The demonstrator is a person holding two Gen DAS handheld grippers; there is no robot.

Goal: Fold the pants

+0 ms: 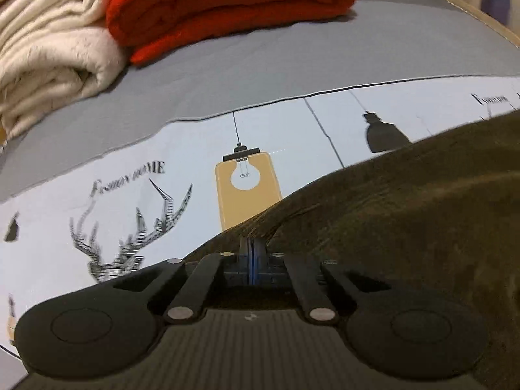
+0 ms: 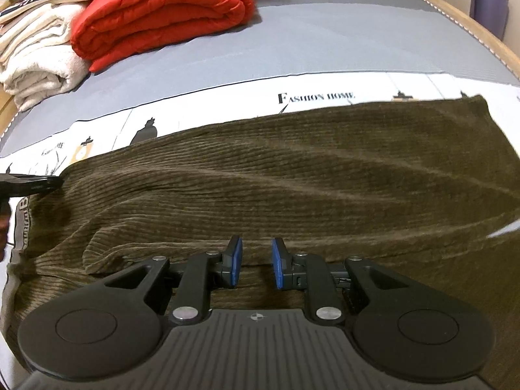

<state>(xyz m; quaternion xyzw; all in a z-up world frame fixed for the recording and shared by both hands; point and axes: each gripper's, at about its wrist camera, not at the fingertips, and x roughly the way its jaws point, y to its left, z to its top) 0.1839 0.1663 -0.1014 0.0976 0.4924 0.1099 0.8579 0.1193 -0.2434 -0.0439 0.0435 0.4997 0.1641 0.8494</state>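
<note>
Olive-brown corduroy pants [image 2: 292,175] spread lengthwise across a bed sheet [image 2: 325,48], lying over its white printed band [image 1: 97,195] with the deer, lamp and "Fashion home" motifs. Taken as the landmark: pants in the foreground, grey part of the sheet beyond them. Far past the pants, toward the upper left corner of the bed, a folded red quilt [image 2: 162,16]; touching its left side, a rolled cream blanket [image 2: 35,65]. Left gripper [image 1: 252,247] at the waist end of the pants, blue pads pressed flat together, fully clenched, with the corduroy edge bunched right at the fingertips; whether any cloth is actually pinched between the pads, cannot tell. Same gripper seen from the right wrist view as a dark tip at the pants' left edge, beside a printed inner waistband label [image 2: 24,224]. Right gripper [image 2: 256,256] low over the near long edge of the pants, jaws parted a little, blue pads [image 2: 235,260] apart with a fold of corduroy just ahead of them, gripping nothing.
</note>
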